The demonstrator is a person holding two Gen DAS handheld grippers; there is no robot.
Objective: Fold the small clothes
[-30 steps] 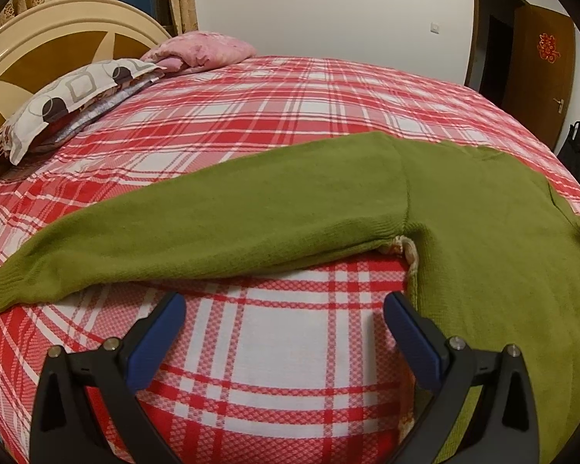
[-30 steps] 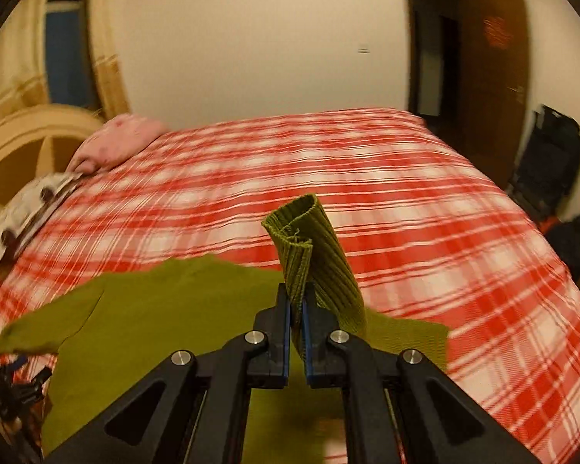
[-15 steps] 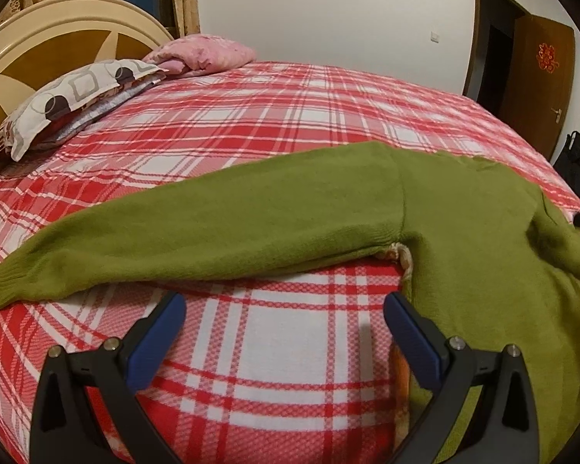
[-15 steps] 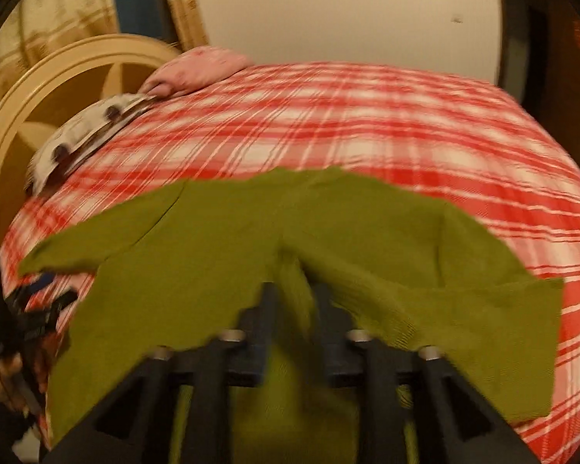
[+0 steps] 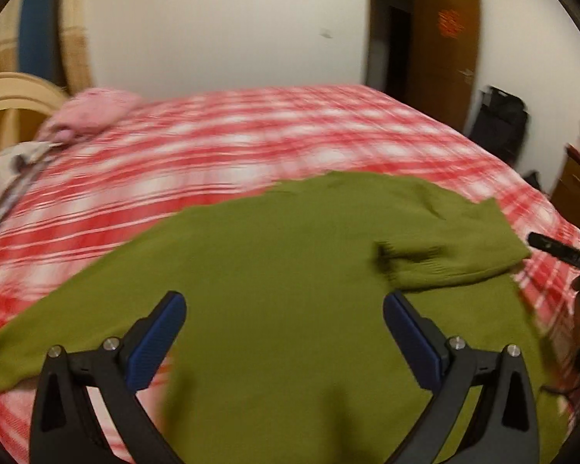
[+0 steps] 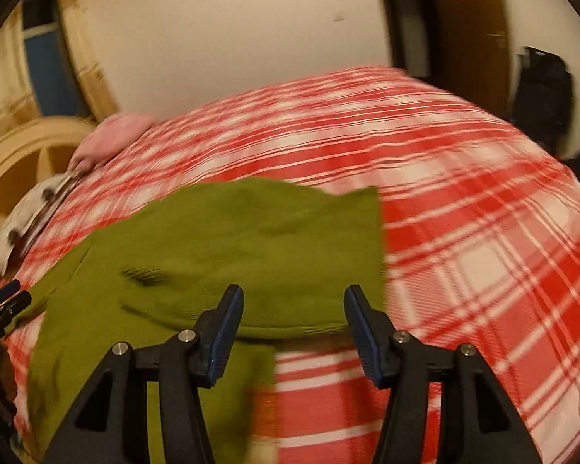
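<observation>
sweater (image 5: 274, 270): green, flat on the red plaid bed (image 5: 232, 143), one sleeve (image 6: 274, 282) folded across its body
right gripper (image 6: 294, 328): jaws just been opening, apart, nothing between them, folded sleeve just beyond the tips
left gripper (image 5: 284, 332): jaws wide apart, empty, above the sweater's body

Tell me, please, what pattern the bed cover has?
Red and white plaid on the bed cover, clearest in the right wrist view.

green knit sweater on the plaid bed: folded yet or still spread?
Partly folded. The green knit sweater has one sleeve laid across its body; the other lies out flat on the red plaid bedspread.
</observation>
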